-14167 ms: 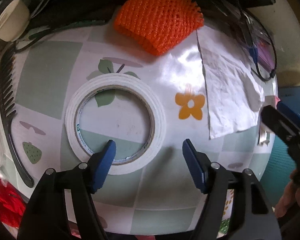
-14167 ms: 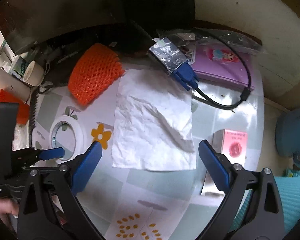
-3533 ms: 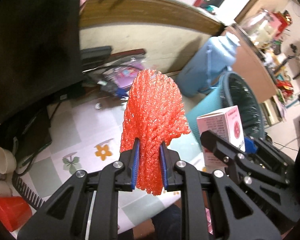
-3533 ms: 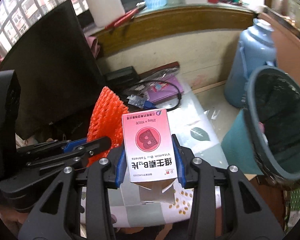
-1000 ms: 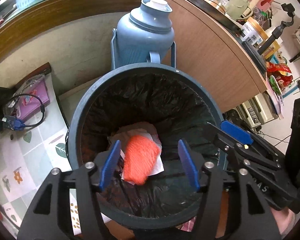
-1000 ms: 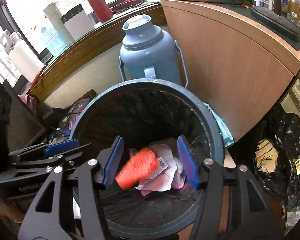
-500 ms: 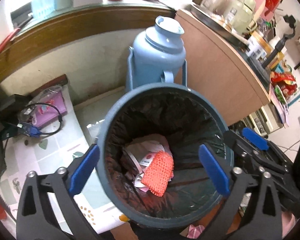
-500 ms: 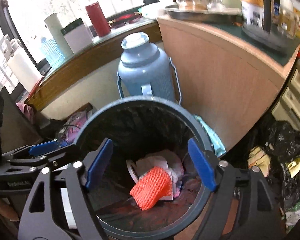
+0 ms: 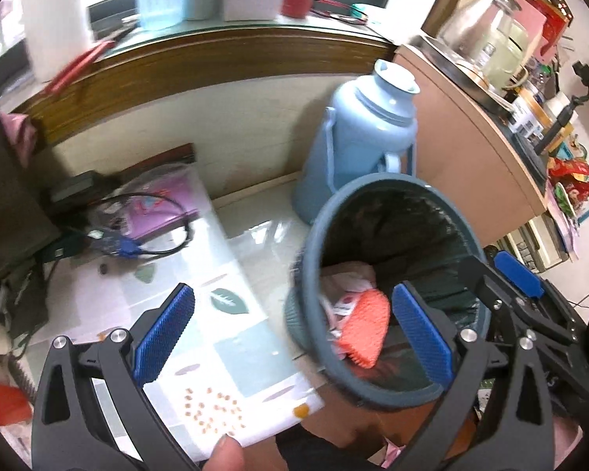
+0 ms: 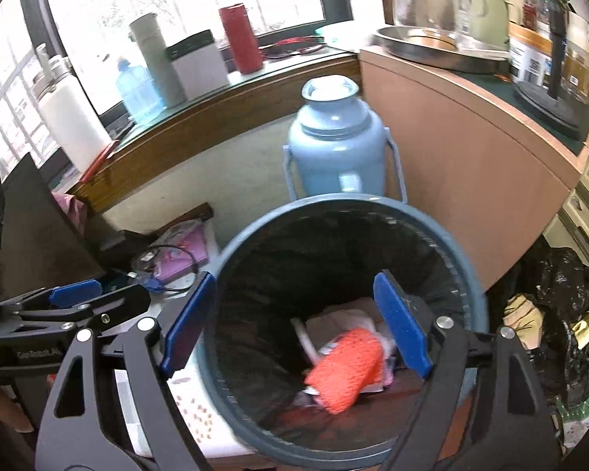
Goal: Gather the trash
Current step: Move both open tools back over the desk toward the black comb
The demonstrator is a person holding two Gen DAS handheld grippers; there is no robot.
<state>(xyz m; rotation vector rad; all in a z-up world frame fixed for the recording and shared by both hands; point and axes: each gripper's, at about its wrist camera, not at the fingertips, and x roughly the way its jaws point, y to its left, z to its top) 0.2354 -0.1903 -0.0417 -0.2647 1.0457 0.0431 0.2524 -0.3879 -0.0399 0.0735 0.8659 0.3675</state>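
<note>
A dark blue trash bin (image 9: 314,235) with a black liner stands beside the table; it also shows in the right wrist view (image 10: 255,227). The orange foam net (image 9: 363,327) lies inside it on crumpled white paper (image 10: 333,324); the net also shows in the right wrist view (image 10: 345,367). My left gripper (image 9: 292,333) is open and empty, above the table edge and the bin's left rim. My right gripper (image 10: 294,325) is open and empty above the bin's mouth. The left gripper also shows at the left of the right wrist view (image 10: 74,294).
A light blue thermos jug (image 9: 357,145) stands behind the bin against the wall. The patterned table (image 9: 224,337) holds a blue-plug cable (image 9: 125,245) and a purple packet (image 9: 157,200). A wooden cabinet (image 10: 471,180) is right of the bin, black bags (image 10: 561,314) beside it.
Both grippers have pulled back and up from the bin. The left one has swung left toward the table. The orange net stays in the bin.
</note>
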